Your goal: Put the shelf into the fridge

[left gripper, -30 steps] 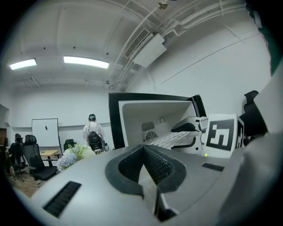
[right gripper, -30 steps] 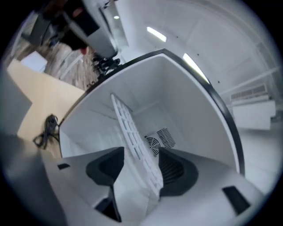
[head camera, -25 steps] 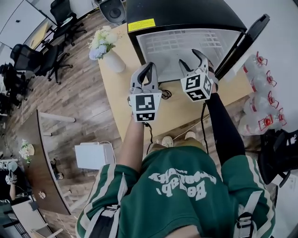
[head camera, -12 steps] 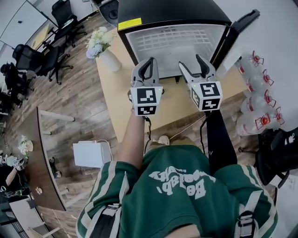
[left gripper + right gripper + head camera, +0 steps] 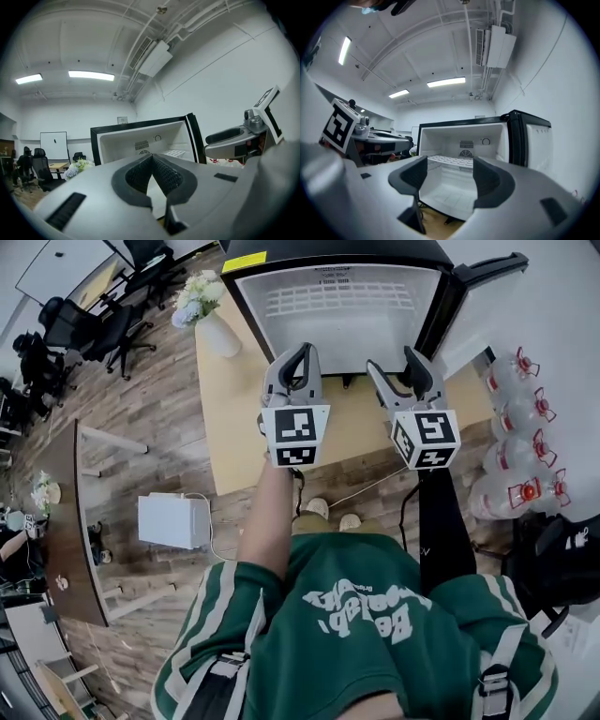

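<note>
The shelf (image 5: 447, 161) already lies across the middle of the open fridge (image 5: 461, 123), the left gripper (image 5: 151, 159) has its fingers pinched together on nothing and the right gripper (image 5: 394, 364) has just been spreading its fingers wide, empty, so the likely danger is an unseated edge slipping off its ledge.
</note>
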### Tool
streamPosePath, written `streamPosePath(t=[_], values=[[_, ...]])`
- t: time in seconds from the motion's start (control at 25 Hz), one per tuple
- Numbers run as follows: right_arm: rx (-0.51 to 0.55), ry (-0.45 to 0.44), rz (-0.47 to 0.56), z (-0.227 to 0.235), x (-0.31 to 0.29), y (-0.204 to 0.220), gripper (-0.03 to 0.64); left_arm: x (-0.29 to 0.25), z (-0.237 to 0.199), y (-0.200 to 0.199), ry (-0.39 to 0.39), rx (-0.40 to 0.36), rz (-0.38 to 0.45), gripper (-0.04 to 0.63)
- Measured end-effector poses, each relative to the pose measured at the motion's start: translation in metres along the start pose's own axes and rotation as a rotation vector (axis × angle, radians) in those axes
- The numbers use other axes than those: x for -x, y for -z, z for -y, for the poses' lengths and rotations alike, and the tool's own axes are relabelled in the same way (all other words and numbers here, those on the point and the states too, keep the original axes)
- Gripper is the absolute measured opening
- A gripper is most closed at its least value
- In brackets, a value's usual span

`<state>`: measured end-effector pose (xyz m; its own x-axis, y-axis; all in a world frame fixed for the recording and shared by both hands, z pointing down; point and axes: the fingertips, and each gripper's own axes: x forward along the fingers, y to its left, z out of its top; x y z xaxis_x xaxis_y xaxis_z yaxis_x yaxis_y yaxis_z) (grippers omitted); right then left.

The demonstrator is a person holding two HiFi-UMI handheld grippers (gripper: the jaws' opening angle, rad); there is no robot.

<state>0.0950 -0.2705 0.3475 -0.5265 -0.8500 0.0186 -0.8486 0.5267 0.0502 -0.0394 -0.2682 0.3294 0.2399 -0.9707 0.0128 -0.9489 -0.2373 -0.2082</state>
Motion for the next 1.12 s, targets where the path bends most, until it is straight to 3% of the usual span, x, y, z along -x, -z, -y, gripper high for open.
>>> streamPosePath(t=[0.68,0.96,1.0,1.04,1.12], values=[[0.006,-0.084,0.033,-0.009,0.016,-0.005,0.306,0.038,0.009,-0.004,-0.061,-0.002,-0.016,0.0],[0.045,-0.044,0.049,-0.006,0.018,-0.004,0.113,0.042,0.013,-0.007,-0.065,-0.015,-0.007,0.0],[0.041,-0.032,0.054,-0.003,0.019,-0.005,0.033,0.042,0.013,-0.007,-0.064,-0.015,-0.005,0.0],[0.033,-0.022,0.059,0.0,0.02,-0.007,0.003,0.043,0.013,-0.008,-0.065,-0.014,-0.004,0.0],[0.018,-0.017,0.067,0.003,0.022,-0.01,0.003,0.043,0.012,-0.008,-0.068,-0.012,-0.002,0.0]])
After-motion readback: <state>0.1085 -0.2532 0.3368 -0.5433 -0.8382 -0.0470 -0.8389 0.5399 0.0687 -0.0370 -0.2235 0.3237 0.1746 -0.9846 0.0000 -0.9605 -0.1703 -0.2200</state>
